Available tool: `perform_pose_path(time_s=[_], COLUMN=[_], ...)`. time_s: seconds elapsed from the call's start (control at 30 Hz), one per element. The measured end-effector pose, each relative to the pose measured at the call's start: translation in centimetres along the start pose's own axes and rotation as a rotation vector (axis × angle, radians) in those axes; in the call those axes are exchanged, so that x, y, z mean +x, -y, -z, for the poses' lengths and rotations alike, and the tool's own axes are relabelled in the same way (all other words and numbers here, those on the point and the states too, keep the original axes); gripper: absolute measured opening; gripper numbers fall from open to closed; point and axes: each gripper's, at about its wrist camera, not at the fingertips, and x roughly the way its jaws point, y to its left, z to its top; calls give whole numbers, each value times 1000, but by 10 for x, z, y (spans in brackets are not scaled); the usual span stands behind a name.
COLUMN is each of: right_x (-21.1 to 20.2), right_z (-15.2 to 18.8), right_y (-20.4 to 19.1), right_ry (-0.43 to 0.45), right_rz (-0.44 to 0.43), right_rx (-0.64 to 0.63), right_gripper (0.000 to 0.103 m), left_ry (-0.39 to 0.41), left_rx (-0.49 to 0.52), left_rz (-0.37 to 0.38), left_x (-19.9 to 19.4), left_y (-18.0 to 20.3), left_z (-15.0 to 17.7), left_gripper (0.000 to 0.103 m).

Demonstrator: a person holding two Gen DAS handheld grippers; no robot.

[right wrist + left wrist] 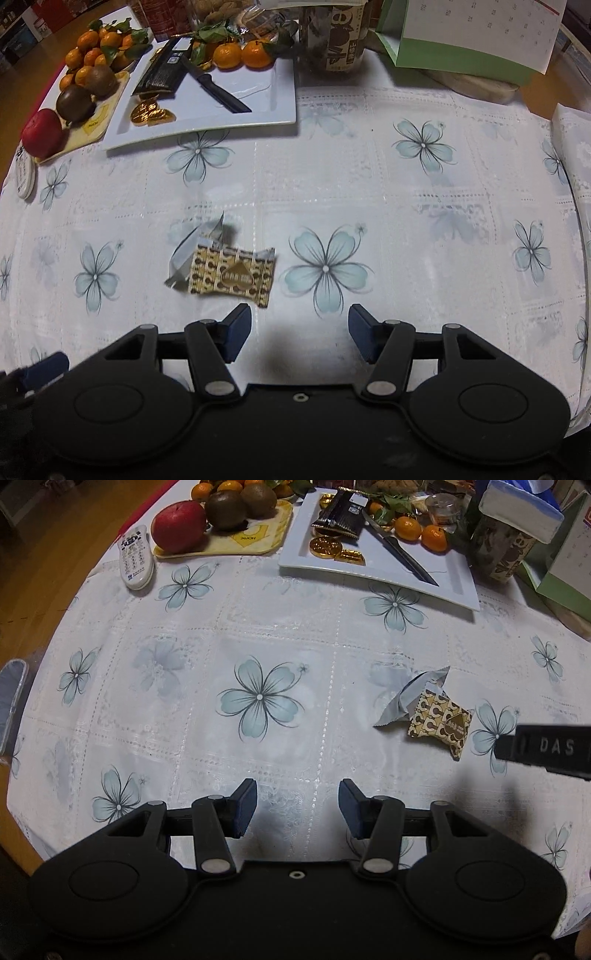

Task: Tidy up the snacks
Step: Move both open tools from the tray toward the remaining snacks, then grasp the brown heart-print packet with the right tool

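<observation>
A brown-and-cream patterned snack packet [441, 726] lies on the flowered tablecloth beside a silver-white wrapped snack [410, 698]. Both show in the right wrist view, the patterned packet [231, 277] and the silver one [195, 251]. My left gripper [298, 808] is open and empty, well left of them. My right gripper [300, 332] is open and empty, just behind and right of the patterned packet; its body shows at the left wrist view's right edge [546, 747]. A white plate [454, 579] at the back holds gold foil coins [327, 546], a dark snack bar [341, 515] and a black knife [402, 554].
A yellow tray [258, 539] with an apple [179, 526], kiwis and mandarins stands at the back left, with a remote control [135, 559] beside it. A patterned jar [502, 550] and a green desk calendar [469, 37] stand at the back right. The table edge curves on the left.
</observation>
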Motion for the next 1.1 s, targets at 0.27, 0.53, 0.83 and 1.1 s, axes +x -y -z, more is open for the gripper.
perform_pose_path(time_s=[0.27, 0.53, 0.83, 1.1], right_x=[46, 61, 26, 23], right_z=[-37, 2, 57, 63], right_y=[-25, -21, 4, -4], right_ry=[33, -94, -102, -140], right_rz=[48, -13, -56, -86], right_rx=[13, -44, -61, 21], right_gripper=[59, 56, 56, 58], left_ry=[-11, -17, -12, -5], left_rx=[-73, -93, -64, -50], left_rz=[17, 15, 24, 21], left_x=[-1, 1, -2, -2], left_y=[-22, -29, -22, -21], left_z=[-12, -17, -10, -8], left_gripper=[57, 56, 56, 56])
